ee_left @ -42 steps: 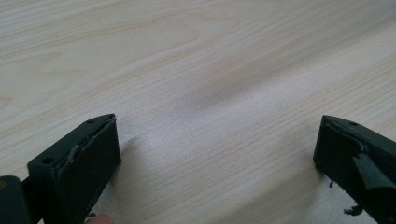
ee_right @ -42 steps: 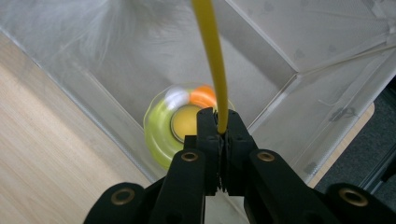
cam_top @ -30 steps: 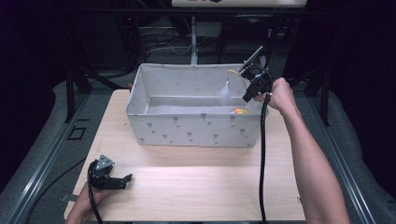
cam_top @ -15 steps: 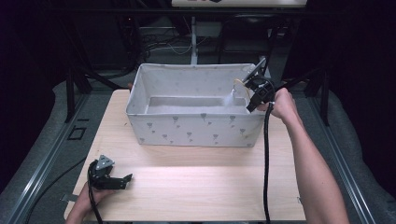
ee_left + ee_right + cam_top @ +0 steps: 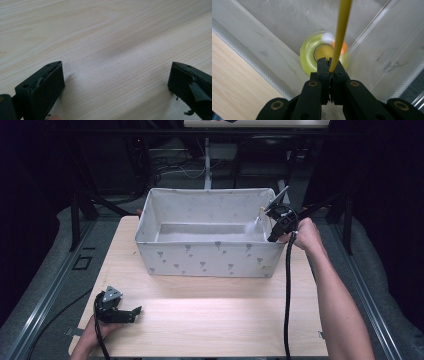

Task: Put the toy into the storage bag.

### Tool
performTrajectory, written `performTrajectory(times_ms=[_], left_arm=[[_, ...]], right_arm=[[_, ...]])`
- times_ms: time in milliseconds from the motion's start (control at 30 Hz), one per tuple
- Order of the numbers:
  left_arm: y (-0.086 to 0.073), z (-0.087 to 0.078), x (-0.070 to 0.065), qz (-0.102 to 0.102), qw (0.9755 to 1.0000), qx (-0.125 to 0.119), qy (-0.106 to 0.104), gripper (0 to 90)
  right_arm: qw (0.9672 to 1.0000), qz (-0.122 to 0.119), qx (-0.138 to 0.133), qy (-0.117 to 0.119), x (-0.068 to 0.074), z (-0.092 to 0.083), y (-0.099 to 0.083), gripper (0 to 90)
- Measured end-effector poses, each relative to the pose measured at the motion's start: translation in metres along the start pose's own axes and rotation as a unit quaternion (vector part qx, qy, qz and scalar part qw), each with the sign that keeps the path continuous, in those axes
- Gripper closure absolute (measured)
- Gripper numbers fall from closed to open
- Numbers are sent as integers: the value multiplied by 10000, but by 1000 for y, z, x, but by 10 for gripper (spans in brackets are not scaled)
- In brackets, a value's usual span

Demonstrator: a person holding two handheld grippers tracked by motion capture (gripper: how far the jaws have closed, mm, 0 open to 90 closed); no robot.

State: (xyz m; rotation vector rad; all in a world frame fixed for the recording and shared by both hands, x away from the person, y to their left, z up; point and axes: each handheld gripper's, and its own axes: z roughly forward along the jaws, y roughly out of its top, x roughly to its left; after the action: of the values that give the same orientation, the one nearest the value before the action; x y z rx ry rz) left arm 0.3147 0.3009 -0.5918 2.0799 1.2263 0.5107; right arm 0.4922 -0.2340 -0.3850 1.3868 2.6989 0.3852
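over the right end of the fabric bin [image 5: 210, 257], the right gripper [image 5: 278, 220] hangs above the rim near the far right corner, held by the person's right hand [image 5: 304, 234]. seen in the right gripper view, its two black jaws are pressed together on a thin yellow stick [image 5: 340, 32], which rises from between the tips of the right gripper [image 5: 329, 65] and runs straight up and away from the camera, leaning only slightly to the right, until it leaves the top of the picture. its long axis lies almost in line with the jaws. beyond the tips, down inside the bin, sits a round yellow-green object [image 5: 310, 53] with an orange centre and a small white ball at its upper edge; whether the stick joins it cannot be told. in the high view something pale and blurred [image 5: 252, 223] shows just left of the gripper, over the bin's inside. the bin [image 5: 259, 37] is light grey with small darker marks and stands on the far half of the wooden table [image 5: 220, 320]. at the near left corner of the table the left gripper [image 5: 131, 312] lies low in the person's left hand [image 5: 95, 332], well apart from the bin. in the left gripper view its jaws stand wide apart with bare table [image 5: 112, 45] between them, gripping nothing.
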Motion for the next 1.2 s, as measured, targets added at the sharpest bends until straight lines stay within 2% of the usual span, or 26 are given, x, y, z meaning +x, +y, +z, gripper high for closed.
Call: performTrajectory(times_ms=[67,233,267,600,667,700,733,867,900,933,1000,1033,1067,1100,1133,1167,1200], left_arm=[[0,0,0,-2,10000,-6,3,5],[0,0,0,-6,10000,-7,3,5],[0,0,0,-7,10000,-8,3,5],[0,0,0,-6,10000,-6,3,5],[0,0,0,-5,10000,-6,3,5],[0,0,0,-5,10000,-6,3,5],[0,0,0,-4,10000,-7,3,5],[0,0,0,-5,10000,-6,4,5],[0,0,0,-5,10000,-6,4,6],[0,0,0,-4,10000,-6,2,5],[0,0,0,-5,10000,-6,4,5],[0,0,0,-5,10000,-7,4,5],[0,0,0,-5,10000,-7,5,5],[0,0,0,-5,10000,-7,5,5],[0,0,0,-5,10000,-6,4,5],[0,0,0,-5,10000,-6,4,5],[0,0,0,-2,10000,-4,2,6]], right_arm=[[9999,25,101,27,-1,1,1,877],[9998,62,162,107,-2,3,1,876],[9997,123,131,145,-2,4,0,875],[9998,95,153,113,-1,-1,0,877],[9999,86,72,119,-1,-3,-1,865],[9999,65,50,102,-1,-5,-1,844],[9998,100,-155,117,0,-12,-2,807],[9995,53,-298,110,1,-23,-3,741],[9992,62,-363,122,3,-28,-4,709],[9990,56,-423,107,5,-36,-4,629],[9989,55,-454,117,6,-39,-4,622],[9987,14,-504,110,7,-43,-5,584],[9986,-38,-522,96,10,-50,-5,504],[9986,-38,-522,96,10,-50,-5,504],[9981,-59,-602,123,13,-56,-5,430],[9981,-59,-602,123,13,-56,-5,430],[9978,-115,-645,119,17,-62,-5,364]])
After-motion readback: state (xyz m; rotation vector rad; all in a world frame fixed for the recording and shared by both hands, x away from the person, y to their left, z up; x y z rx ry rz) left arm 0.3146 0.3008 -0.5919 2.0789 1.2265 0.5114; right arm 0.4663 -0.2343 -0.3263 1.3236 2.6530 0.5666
